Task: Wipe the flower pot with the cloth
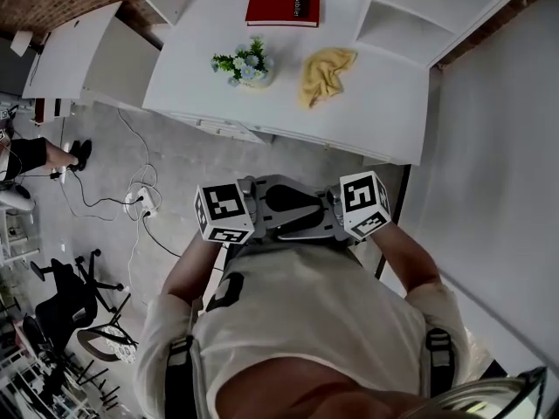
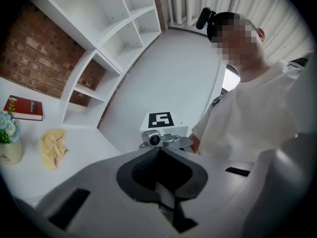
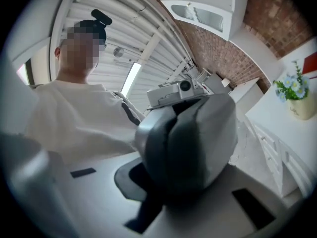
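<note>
A small white flower pot with blue and white flowers stands on the white table, far ahead of me. It also shows as the pot and the pot in the gripper views. A crumpled yellow cloth lies just right of it, apart from it, the same cloth in the left gripper view. My left gripper and right gripper are held against my chest, tips facing each other. Both are shut and hold nothing.
A red book lies at the back of the table. White shelves stand at its right end. A second white desk is at the left. Cables and a power strip lie on the floor, with a black chair at lower left.
</note>
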